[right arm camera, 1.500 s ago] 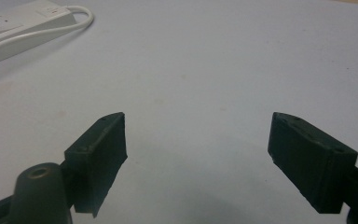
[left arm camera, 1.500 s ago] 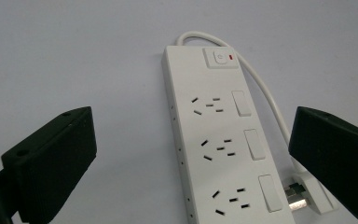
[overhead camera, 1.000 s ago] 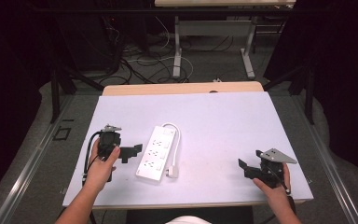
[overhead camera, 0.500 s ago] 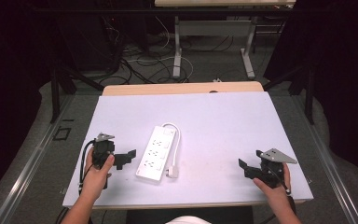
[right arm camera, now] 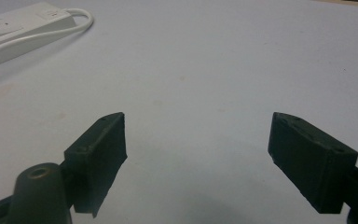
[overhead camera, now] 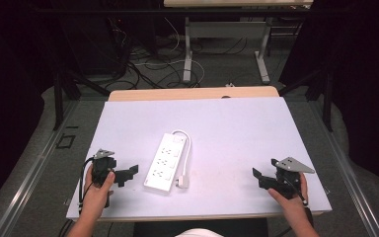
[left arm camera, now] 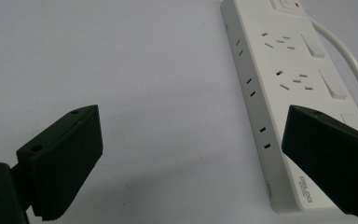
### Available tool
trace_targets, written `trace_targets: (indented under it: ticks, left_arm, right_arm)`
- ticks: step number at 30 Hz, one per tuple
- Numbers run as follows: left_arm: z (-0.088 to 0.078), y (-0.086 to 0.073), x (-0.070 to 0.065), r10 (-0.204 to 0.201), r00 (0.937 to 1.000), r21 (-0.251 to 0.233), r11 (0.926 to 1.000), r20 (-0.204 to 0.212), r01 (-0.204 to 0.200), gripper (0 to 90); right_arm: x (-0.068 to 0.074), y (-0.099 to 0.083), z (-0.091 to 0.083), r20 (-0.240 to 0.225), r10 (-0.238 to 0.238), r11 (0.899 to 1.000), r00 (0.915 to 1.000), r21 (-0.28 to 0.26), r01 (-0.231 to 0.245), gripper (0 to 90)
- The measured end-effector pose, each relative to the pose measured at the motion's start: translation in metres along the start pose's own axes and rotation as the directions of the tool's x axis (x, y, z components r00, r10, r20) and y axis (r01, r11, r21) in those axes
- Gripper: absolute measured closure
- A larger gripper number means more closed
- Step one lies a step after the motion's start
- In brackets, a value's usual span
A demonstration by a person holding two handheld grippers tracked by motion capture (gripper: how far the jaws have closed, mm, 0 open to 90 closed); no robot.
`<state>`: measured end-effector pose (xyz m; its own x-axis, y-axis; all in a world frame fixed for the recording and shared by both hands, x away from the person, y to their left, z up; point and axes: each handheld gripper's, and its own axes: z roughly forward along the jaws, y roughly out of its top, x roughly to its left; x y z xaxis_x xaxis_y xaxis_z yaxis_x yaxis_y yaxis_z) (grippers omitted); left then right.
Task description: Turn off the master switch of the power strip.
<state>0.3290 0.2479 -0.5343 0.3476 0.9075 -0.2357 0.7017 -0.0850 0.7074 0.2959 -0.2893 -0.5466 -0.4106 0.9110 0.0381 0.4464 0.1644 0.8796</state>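
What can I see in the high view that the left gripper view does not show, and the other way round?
High view alone: both hands, the right claw open near the table's right front corner, the whole power strip with its plug, and the floor cables beyond the table.

Left gripper view alone: close detail of the strip, namely its socket holes, rocker switches, a red light and the printed brand mark.

Both: the strip with its white cord, the pale tabletop, and the left claw open, with the strip's near end by one jaw.
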Motion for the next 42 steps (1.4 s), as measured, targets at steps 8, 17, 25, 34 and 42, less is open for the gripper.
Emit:
trace_targets:
  ticks: [8,17,25,34,42]
  left_arm:
    - [-0.001,-0.006,0.005,-0.003,0.9999,-0.018,0.9998,-0.01,0.002,5.2]
    - [-0.001,-0.013,0.013,-0.038,0.999,-0.029,0.9989,-0.021,0.038,5.2]
    - [-0.001,-0.019,0.019,-0.056,0.9984,-0.019,0.9983,-0.014,0.055,5.2]
    - [0.005,-0.024,0.02,-0.067,0.9975,-0.02,0.9976,-0.021,0.067,5.2]
    - [0.006,-0.024,0.021,-0.052,0.998,-0.009,0.9986,-0.034,0.052,5.2]
  right_arm:
    - [0.0,0.0,0.0,-0.005,0.003,1.0,1.0,-0.004,-0.003,18.6]
    - [0.0,0.0,0.0,-0.006,0.001,1.0,1.0,-0.004,-0.001,18.5]
    - [-0.001,0.0,0.0,-0.005,-0.003,1.0,1.0,-0.015,0.003,18.6]
    - [-0.001,0.0,0.0,-0.009,-0.006,1.0,0.9999,-0.011,0.006,18.6]
    - [-0.001,0.0,0.0,-0.012,0.001,1.0,0.9999,-0.004,-0.001,18.6]
